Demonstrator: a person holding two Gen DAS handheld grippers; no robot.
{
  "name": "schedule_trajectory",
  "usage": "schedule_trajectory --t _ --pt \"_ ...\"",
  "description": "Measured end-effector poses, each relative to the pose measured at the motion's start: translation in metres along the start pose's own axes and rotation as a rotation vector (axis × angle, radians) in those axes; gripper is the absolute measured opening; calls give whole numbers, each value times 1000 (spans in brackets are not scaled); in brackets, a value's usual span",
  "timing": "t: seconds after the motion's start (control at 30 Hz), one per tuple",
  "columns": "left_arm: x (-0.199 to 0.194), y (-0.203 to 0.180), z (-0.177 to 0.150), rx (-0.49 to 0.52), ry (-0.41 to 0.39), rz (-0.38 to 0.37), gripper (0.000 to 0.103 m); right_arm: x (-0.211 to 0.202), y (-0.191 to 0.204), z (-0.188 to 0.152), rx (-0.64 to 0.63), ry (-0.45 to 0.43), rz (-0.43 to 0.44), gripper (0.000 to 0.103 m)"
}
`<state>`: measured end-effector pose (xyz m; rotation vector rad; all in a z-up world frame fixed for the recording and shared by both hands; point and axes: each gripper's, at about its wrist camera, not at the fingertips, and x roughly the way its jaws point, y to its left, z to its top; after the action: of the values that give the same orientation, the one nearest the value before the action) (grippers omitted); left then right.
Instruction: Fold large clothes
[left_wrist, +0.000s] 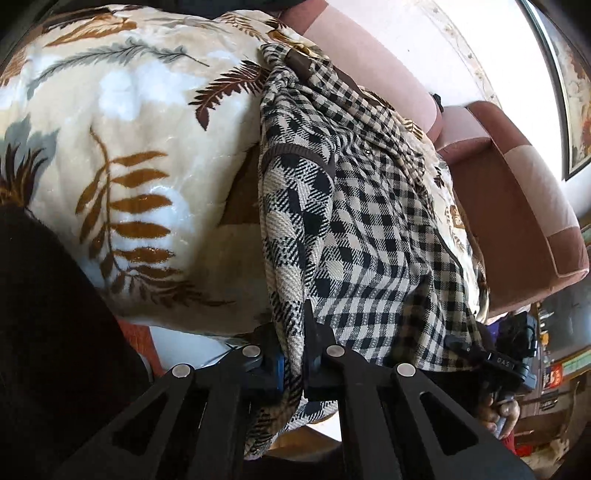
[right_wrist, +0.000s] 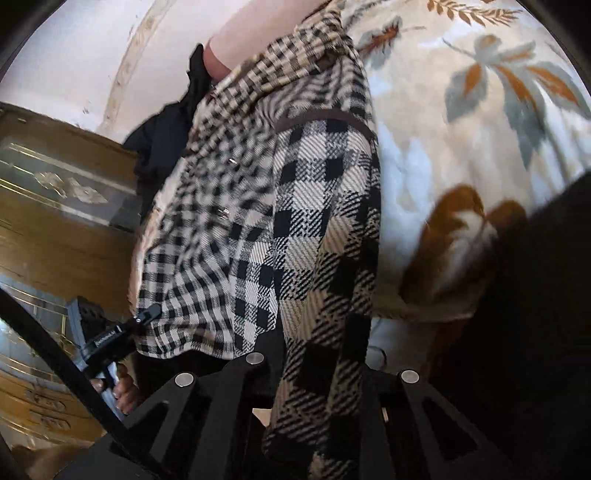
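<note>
The left gripper (left_wrist: 291, 354) pinched the checked coat (left_wrist: 354, 206), which hung over the leaf-print blanket (left_wrist: 122, 122); the right gripper (right_wrist: 314, 373) held a larger-checked panel the same way. The coarse, heavy weave could slip out or bunch under its own weight, and the plush blanket might drag along with it.

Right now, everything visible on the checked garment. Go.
The checked garment is woven cloth in black and cream, with large checks on one panel and small checks on the other, trimmed with brown binding. It hangs crumpled and unfolded over a leaf-print blanket on a pink sofa. The left gripper is shut on the large-check edge. The right gripper pinches the same cloth; in the left view its fingers hold the hem.
</note>
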<state>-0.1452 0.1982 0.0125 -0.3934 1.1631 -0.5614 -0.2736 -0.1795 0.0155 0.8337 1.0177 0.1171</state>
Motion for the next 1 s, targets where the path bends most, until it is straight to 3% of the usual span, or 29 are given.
schedule_trajectory --t 0.13,0.23,0.3,0.43,0.53,0.77,1.0 --pt "-7 -13 11 46 -13 3 5 -7 13 17 -33 -21 13 7" --pt "-10 -23 30 61 -5 -39 5 -13 34 40 -80 -52 27 7" --pt "-12 -30 49 64 -16 -68 5 -15 44 57 -105 -75 33 7" --pt "-9 -60 99 132 -94 -48 5 -7 73 106 -167 -144 8 7" --pt "1 -73 144 125 -133 -51 5 3 91 151 -180 -188 -8 7" --pt "47 -85 241 117 -194 72 6 32 103 252 -195 -277 -77 7" --pt "92 -58 302 50 -181 101 6 84 81 327 -148 -270 -140 7"
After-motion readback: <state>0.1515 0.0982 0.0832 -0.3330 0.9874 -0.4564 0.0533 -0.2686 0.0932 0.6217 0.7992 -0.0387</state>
